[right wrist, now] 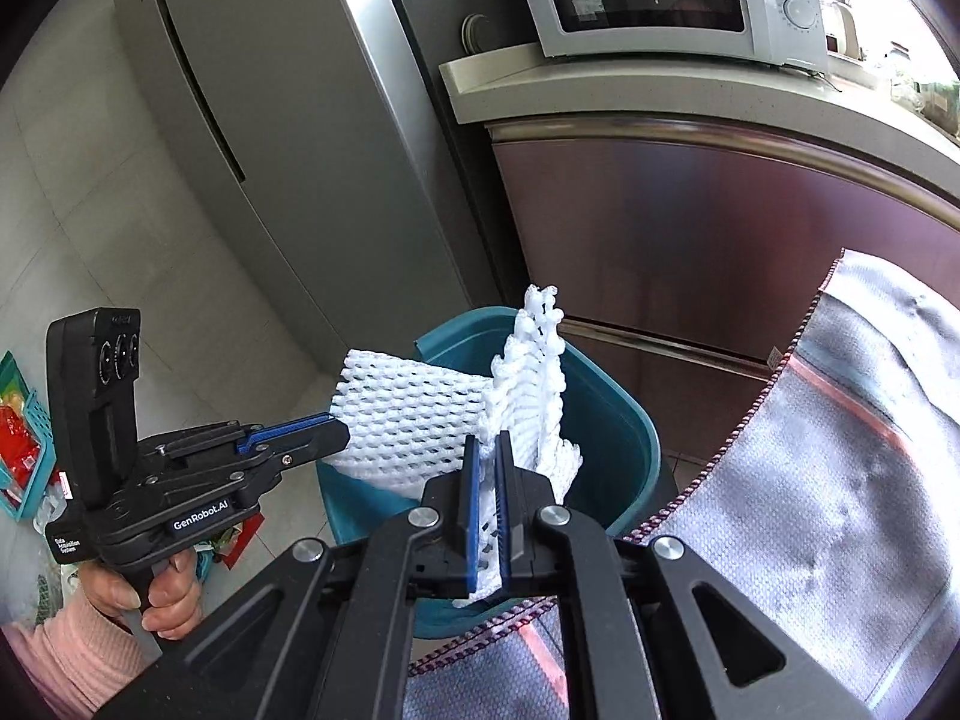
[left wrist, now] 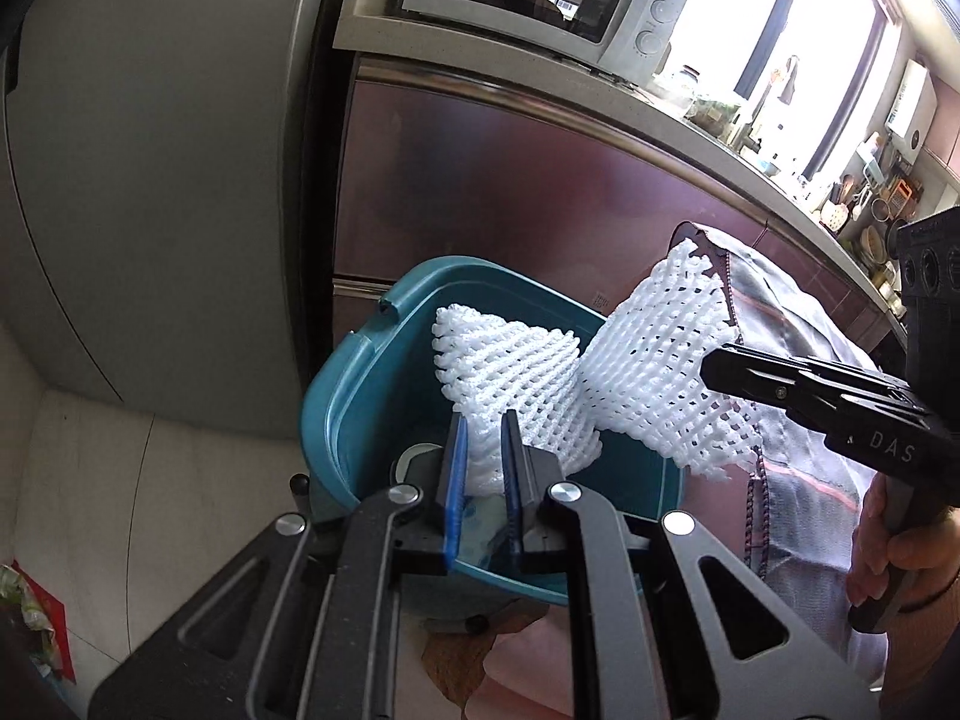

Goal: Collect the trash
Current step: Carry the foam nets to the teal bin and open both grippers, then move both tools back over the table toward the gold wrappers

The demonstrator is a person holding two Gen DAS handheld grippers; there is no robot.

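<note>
In the right wrist view, the left gripper (right wrist: 336, 435) is reaching in from the lower left of the frame, its jaws clenched on the edge of one white foam net (right wrist: 408, 414) that is hanging over the teal bin (right wrist: 618, 432) at the centre. Just right of it, at lower centre, the right gripper (right wrist: 487, 468) is pinching a second foam net (right wrist: 534, 372), which is standing up on edge between the blue pads (right wrist: 472, 498) and leaning out above the bin's mouth. Both nets are looking very light, soft and springy; they are likely to crush flat under the pads and puff out again, so a grip near one end, as here, is probably holding well. Being so light, they may be prone to clinging to a pad or drifting rather than dropping cleanly. At the right of the frame, a grey cloth (right wrist: 840, 450) with a pink stripe is draping beside the bin.
</note>
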